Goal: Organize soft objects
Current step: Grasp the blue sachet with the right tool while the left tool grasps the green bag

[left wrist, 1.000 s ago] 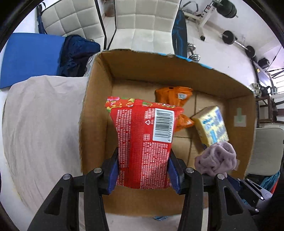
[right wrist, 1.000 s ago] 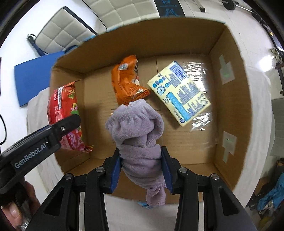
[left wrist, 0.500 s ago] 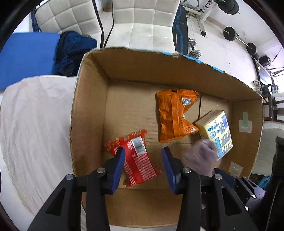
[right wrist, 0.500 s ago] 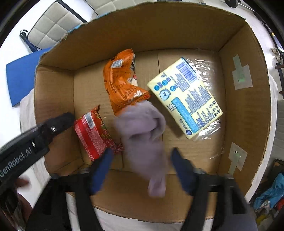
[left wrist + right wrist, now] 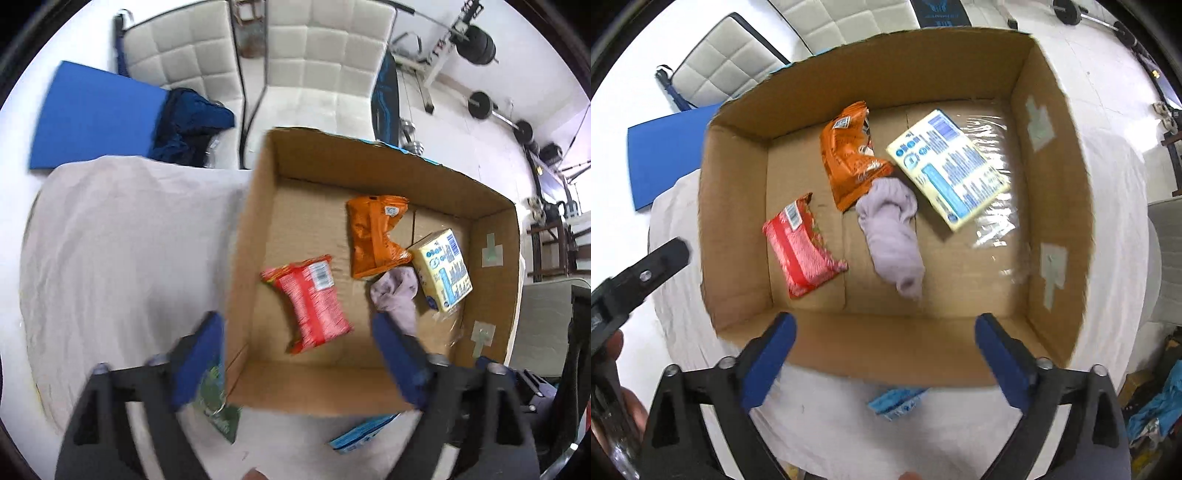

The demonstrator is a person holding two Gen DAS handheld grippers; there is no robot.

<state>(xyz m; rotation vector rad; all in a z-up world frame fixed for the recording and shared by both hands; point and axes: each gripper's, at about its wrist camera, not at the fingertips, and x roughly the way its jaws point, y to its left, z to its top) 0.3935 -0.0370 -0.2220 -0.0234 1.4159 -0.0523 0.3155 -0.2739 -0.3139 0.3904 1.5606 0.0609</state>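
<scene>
While both my grippers gape wide and hold nothing, the green packet [image 5: 216, 402] lies just below my left gripper [image 5: 295, 354], the blue packet [image 5: 897, 400] under my right gripper [image 5: 884, 354], both outside the box [image 5: 735, 206] ahead.

Past the table you see two white padded chairs [image 5: 325, 55]. A blue mat [image 5: 96, 114] lies left; barbell weights [image 5: 480, 105] lie right.

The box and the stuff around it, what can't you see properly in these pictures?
- Green packet, left wrist view: partly hidden behind the left gripper's finger, and blurred.
- Blue packet, right wrist view: tucked under the box, only an edge shows.
- Yellow pack: print too small to read.
- Purple sock, left wrist view: lower end behind a finger.
</scene>
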